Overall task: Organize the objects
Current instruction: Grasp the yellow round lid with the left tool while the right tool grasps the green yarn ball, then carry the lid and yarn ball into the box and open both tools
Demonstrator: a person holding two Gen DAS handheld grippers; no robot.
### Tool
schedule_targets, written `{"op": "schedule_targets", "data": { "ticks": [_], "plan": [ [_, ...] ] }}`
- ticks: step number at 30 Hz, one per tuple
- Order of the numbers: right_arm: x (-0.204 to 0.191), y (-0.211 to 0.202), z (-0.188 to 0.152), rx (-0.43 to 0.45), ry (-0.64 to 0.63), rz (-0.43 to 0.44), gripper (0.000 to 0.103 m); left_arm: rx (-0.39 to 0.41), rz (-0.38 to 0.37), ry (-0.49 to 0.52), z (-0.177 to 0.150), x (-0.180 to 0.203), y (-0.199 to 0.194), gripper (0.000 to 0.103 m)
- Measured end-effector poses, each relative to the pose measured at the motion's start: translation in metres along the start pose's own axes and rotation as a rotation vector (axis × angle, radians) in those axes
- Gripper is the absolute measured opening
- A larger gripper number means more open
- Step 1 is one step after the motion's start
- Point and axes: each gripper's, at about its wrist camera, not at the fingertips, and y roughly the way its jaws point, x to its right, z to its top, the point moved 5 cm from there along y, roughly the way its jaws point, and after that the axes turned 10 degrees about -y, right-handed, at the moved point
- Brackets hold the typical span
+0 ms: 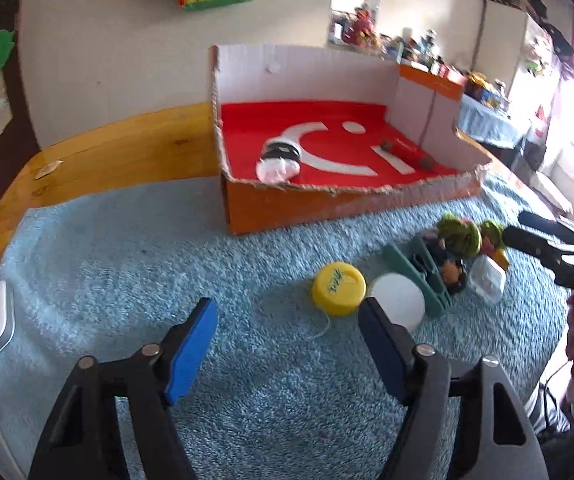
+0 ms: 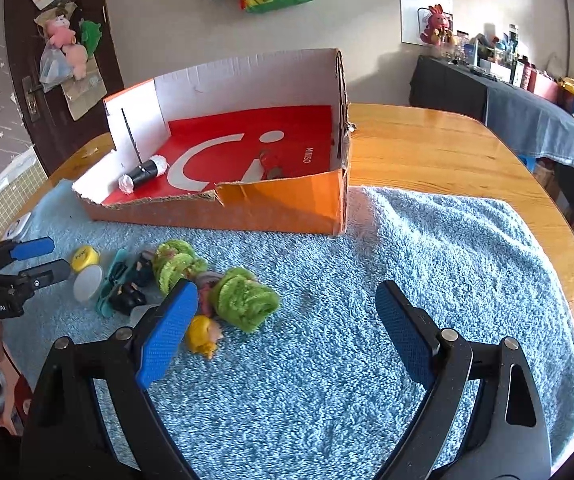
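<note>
Hovering low over the blue towel (image 2: 367, 280), both grippers empty. Left gripper (image 1: 287, 332) spread wide, holding nothing, pointing toward the yellow lid (image 1: 339, 288) and the white lid (image 1: 399, 300) lying just beside each other. Right gripper (image 2: 283, 320) likewise gaping wide and gripping nothing, its left pad sitting near the pile of clutter.

Waiting on the towel in front of the cardboard box (image 2: 287, 208): two rolled green cloths (image 2: 247, 298), a teal clip (image 2: 109, 280), small dark figures (image 2: 127, 298), a yellow toy (image 2: 203, 334) and a clear plastic cup (image 1: 487, 280). Already lying inside the box on the red liner: a black-and-white roll (image 1: 279, 158) and a red tube (image 1: 405, 152).

Judging the green cloths as soft, light and squashy, so pinching across the middle of a roll, squeezing enough to stop it unrolling. Judging the lids as light, stiff and flat against the pile, so likely slipping; taking them by the rim edge, tilting a pad under. Treating the clear cup as thin and crushable, closing gently across its walls. Guessing the figures as small and hard, gripping across the body
</note>
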Motion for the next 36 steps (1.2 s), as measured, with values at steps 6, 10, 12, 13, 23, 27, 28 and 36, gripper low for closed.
{"op": "schedule_targets", "data": {
  "ticks": [6,10,12,13,23,27,28,36],
  "plan": [
    [0.000,0.007,-0.002,-0.034,-0.019,0.004,0.091,-0.011,0.015,0.065,0.003,0.006,0.009,0.073],
    [0.001,0.011,-0.001,-0.051,-0.013,0.019,0.091,-0.020,0.028,0.106,0.007,0.011,0.016,0.073],
    [0.000,0.012,0.001,-0.058,-0.019,0.024,0.091,-0.021,0.034,0.124,0.009,0.014,0.018,0.073],
    [0.000,0.014,0.002,-0.060,-0.023,0.029,0.091,-0.024,0.035,0.129,0.010,0.014,0.020,0.073],
    [-0.006,0.015,0.004,-0.052,-0.035,0.064,0.070,-0.030,-0.011,0.108,0.019,0.018,0.028,0.059],
    [-0.013,0.013,0.004,-0.042,-0.044,0.107,0.050,-0.019,-0.036,0.122,0.017,0.024,0.026,0.039],
    [-0.014,0.013,0.003,-0.042,-0.041,0.123,0.045,-0.015,-0.038,0.126,0.016,0.025,0.025,0.031],
    [-0.014,0.010,0.001,-0.025,0.000,0.186,0.032,0.024,-0.022,0.114,0.012,0.026,0.018,0.032]
  ]
}}
